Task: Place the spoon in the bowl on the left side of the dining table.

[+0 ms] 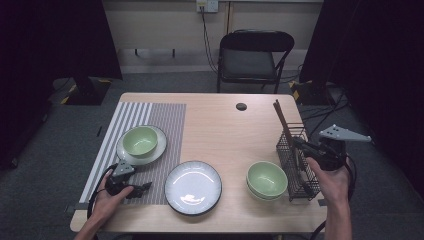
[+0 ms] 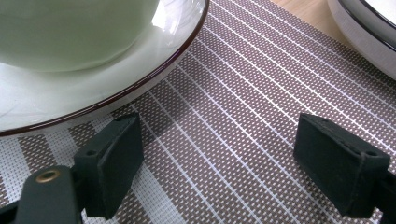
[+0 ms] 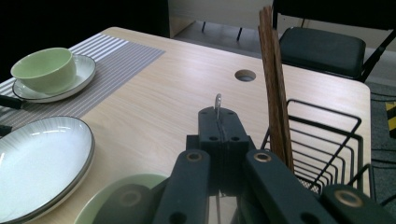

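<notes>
Room: grey floor, dark curtains, a folding chair (image 1: 255, 55) behind the wooden worktop (image 1: 220, 125).
High view: left tongs (image 1: 145, 187) lie on the striped mat (image 1: 160, 120) near the bowl on a saucer (image 1: 141, 141); right tongs (image 1: 298, 143) reach over the wire rack (image 1: 295, 167) with chopsticks (image 1: 281, 119). A plate (image 1: 193, 187) and a second bowl (image 1: 266, 180) sit between.
Left gripper view: jaws stand wide apart over bare mat, saucer rim just ahead.
Right gripper view: right tongs (image 3: 218, 116) are pinched tight on a thin metal utensil tip (image 3: 217, 101), beside the upright chopsticks; open worktop lies ahead.
</notes>
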